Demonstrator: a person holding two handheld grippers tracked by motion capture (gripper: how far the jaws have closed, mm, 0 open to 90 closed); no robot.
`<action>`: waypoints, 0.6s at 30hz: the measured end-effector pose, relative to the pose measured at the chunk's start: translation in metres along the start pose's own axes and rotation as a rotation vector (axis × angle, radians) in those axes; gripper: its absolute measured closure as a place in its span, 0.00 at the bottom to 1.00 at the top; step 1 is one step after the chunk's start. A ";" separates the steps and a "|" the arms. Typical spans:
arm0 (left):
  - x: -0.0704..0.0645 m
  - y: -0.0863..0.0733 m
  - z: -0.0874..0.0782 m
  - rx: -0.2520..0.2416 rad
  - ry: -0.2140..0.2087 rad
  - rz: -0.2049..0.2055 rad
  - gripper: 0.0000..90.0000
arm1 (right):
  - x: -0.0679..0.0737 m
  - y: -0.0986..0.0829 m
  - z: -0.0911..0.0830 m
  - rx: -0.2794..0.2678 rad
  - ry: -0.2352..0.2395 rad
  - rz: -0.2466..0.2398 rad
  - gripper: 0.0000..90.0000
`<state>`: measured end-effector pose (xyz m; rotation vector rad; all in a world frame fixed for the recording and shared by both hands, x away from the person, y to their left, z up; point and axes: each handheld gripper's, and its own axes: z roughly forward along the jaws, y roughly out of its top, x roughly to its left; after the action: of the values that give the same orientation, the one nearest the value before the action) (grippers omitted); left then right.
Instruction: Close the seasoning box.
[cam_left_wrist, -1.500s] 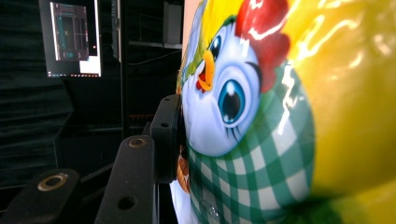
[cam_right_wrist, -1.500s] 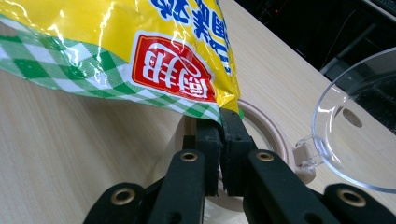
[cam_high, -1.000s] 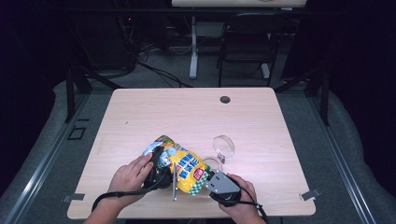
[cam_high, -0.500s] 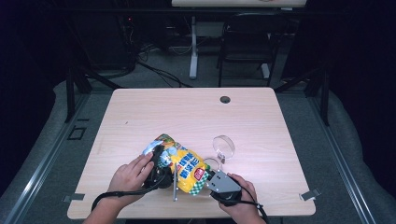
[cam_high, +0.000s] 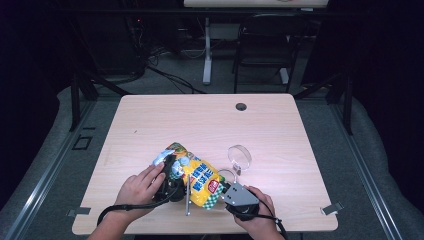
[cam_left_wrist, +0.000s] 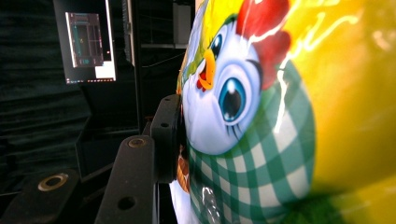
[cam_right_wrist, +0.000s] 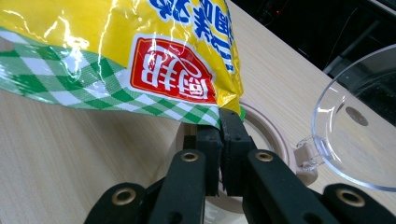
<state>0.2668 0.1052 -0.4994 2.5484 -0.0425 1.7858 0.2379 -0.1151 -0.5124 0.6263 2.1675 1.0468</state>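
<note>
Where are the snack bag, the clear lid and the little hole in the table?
snack bag (cam_high: 200, 179), high view, on its yellow middle.
clear lid (cam_right_wrist: 359, 135), right gripper view, on the see-through dome, hinged open.
table hole (cam_high: 241, 106), high view, on the dark round grommet near the far edge.

a light wooden desk (cam_high: 200, 125) carries a round dark grommet hole (cam_high: 241, 106) near its far edge. beyond the desk stands a dark chair (cam_high: 260, 55), with a white post (cam_high: 206, 50) rising beside it and cables (cam_high: 170, 77) trailing over the grey floor (cam_high: 40, 165). a lit screen (cam_left_wrist: 88, 42) glows in the dark room, off in the left gripper view.
</note>
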 end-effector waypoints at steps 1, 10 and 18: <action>0.000 0.000 0.000 0.000 0.000 0.000 0.67 | 0.000 0.000 0.000 0.000 0.000 0.000 0.98; 0.001 0.000 -0.001 0.004 0.003 0.017 0.67 | 0.000 0.000 0.000 0.002 0.006 0.002 0.98; 0.002 0.002 -0.001 0.004 0.011 0.026 0.67 | 0.000 0.000 0.000 -0.003 0.006 0.013 0.98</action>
<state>0.2663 0.1037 -0.4968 2.5526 -0.0719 1.8108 0.2382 -0.1154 -0.5123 0.6377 2.1697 1.0595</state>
